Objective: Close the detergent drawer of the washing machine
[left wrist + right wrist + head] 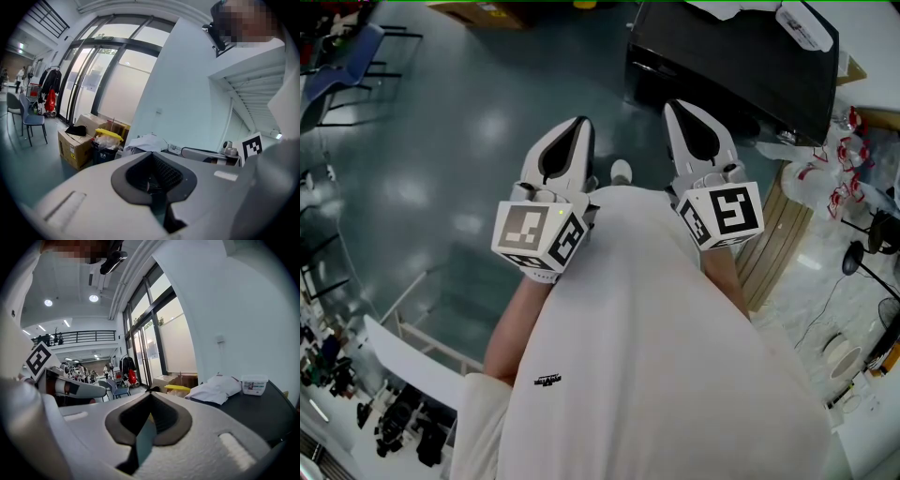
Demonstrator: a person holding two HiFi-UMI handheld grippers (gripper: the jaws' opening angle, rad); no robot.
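Detergent drawer and washing machine appeared in none of the three views, so whether the drawer stood open or pushed home could not be told. In the head view the person's white shirt (647,356) filled the lower half. Both claws were held close against the chest, pointing toward 12 o'clock over the grey-blue floor (469,141), the left claw (579,127) at 11 o'clock and the right claw (677,111) at 1 o'clock. That tucked, level carriage read as a carrying pose rather than a reach, since nothing lay in their line. A black desk (722,66) stood beyond at 1 o'clock. In the left gripper view the left claw (151,155) had its jaws brought tip to tip, and the hollow between the dark pads held nothing. Cardboard boxes (72,143) and a yellow-lidded bin (107,137) sat at 9 o'clock by the glass wall. In the right gripper view the right claw (150,395) was likewise closed at the tips and empty. The desk (253,413) at 4 o'clock carried a white cloth (216,389) and a small tub (254,384). Such a pose would suit a person about to walk to the machine, or one turned away from a drawer already shut.
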